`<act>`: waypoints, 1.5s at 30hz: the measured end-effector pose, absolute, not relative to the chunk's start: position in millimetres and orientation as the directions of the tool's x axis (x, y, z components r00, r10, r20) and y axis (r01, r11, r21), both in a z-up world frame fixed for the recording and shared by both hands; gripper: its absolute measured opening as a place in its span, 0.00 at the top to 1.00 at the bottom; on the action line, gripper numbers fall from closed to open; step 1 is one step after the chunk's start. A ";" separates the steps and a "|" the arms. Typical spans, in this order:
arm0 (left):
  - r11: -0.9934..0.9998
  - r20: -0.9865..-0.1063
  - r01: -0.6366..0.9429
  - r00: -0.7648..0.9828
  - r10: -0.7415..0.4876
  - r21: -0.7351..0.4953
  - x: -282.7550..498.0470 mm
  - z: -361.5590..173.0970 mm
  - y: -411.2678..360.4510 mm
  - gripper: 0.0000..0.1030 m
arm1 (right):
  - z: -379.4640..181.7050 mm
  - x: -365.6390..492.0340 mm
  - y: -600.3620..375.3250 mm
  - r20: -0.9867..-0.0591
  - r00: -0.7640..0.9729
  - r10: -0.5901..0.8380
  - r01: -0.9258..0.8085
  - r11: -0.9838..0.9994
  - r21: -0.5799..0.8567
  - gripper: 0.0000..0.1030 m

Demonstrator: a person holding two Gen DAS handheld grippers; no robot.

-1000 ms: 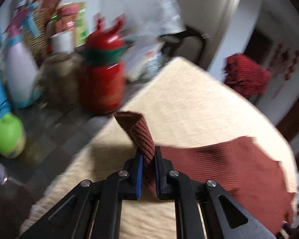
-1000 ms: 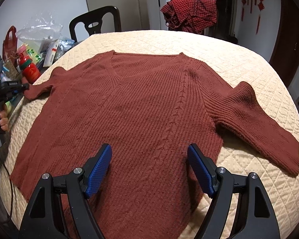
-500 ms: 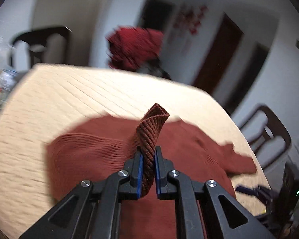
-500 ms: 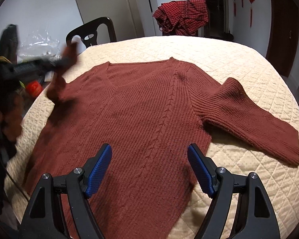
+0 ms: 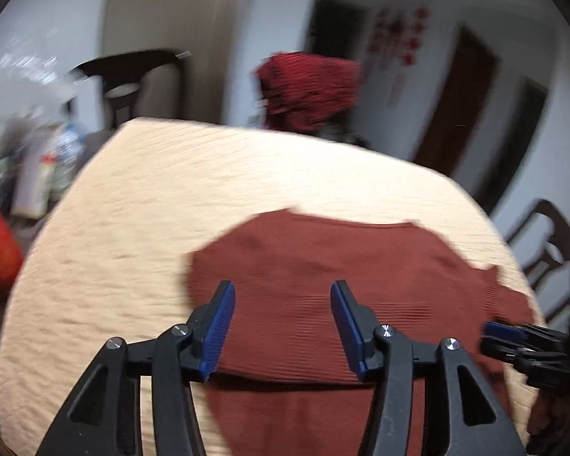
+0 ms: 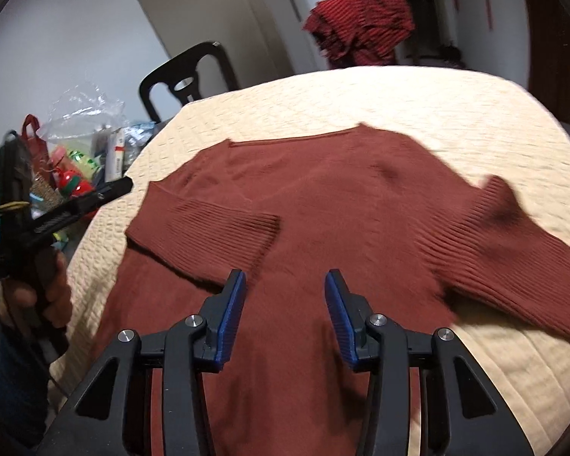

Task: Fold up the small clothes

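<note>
Knitwear is lying flat on the round table's cream quilted cover (image 6: 418, 106): a rust-brown ribbed sweater (image 6: 323, 197), its one sleeve (image 6: 209, 235) folded across the chest, the other sleeve (image 6: 513, 250) stretching outward. The left gripper (image 5: 281, 323) is hovering with its jaws parted, having just been opening, nothing between them. The right gripper (image 6: 283, 315) is narrowing its jaws over the sweater's body, gripping nothing.

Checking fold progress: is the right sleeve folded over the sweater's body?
No, the right sleeve lies spread out on the tablecloth.
</note>
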State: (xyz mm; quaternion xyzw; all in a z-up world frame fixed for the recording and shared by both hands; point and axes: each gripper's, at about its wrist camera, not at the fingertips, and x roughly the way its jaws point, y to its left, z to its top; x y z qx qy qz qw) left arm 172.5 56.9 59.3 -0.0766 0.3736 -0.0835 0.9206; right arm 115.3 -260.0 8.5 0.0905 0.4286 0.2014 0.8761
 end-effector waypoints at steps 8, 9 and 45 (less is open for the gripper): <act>0.973 -0.730 0.022 0.657 -0.189 -0.231 195.7 28.3 86.9 0.47 | -15.6 166.6 -227.2 -0.770 0.459 0.443 -0.290 0.894 0.342 0.57; 0.972 -0.734 0.024 0.652 -0.192 -0.233 197.4 25.8 85.7 0.47 | -14.9 167.5 -225.8 -0.764 0.466 0.446 -0.298 0.892 0.339 0.57; 0.975 -0.731 0.159 0.646 -0.220 -0.153 170.7 14.4 51.6 0.87 | -9.8 154.0 -229.2 -0.765 0.506 0.398 -0.348 0.906 0.241 0.85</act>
